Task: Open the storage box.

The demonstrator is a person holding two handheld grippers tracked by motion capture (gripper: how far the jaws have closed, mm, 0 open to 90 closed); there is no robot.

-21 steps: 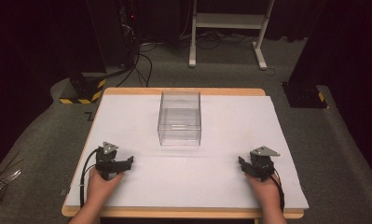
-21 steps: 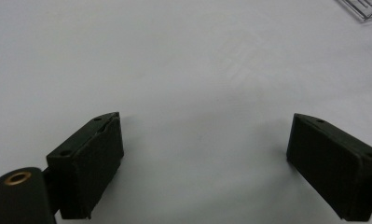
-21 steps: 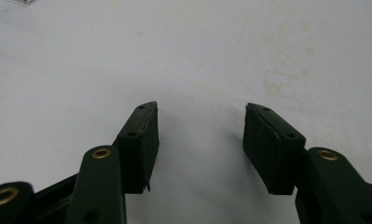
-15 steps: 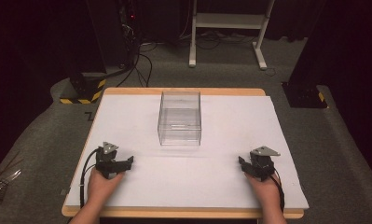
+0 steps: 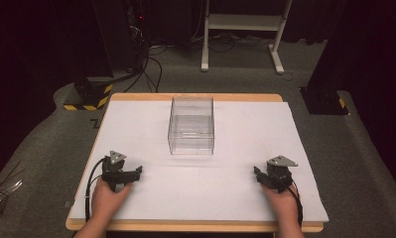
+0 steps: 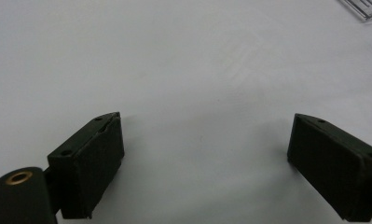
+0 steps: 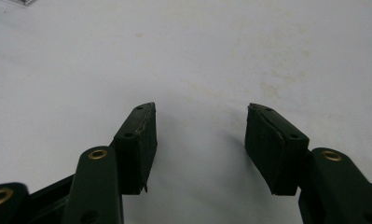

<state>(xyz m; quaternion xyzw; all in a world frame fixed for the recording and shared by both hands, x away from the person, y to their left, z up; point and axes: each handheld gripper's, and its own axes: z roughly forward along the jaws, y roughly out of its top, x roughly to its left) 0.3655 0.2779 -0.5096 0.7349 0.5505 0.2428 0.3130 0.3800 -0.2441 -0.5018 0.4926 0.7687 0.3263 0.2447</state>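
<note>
A clear plastic box (image 5: 191,126) stands upright on the white sheet (image 5: 235,188) near the middle of the table, with nothing visible inside. My left gripper (image 5: 136,171) rests low over the sheet at the front left, held by a hand, its jaws wide apart with only bare sheet between them (image 6: 204,140). At the front right my right gripper (image 5: 257,173) also sits low over the sheet, open and holding nothing (image 7: 200,126). A corner of the clear box (image 6: 366,9) shows at the top right of the left gripper view.
The wooden table edge (image 5: 195,226) runs along the front. Beyond the table lie grey carpet, black cables (image 5: 146,69), a white stand's legs (image 5: 240,29) and a black-and-yellow striped base (image 5: 89,96) at the back left.
</note>
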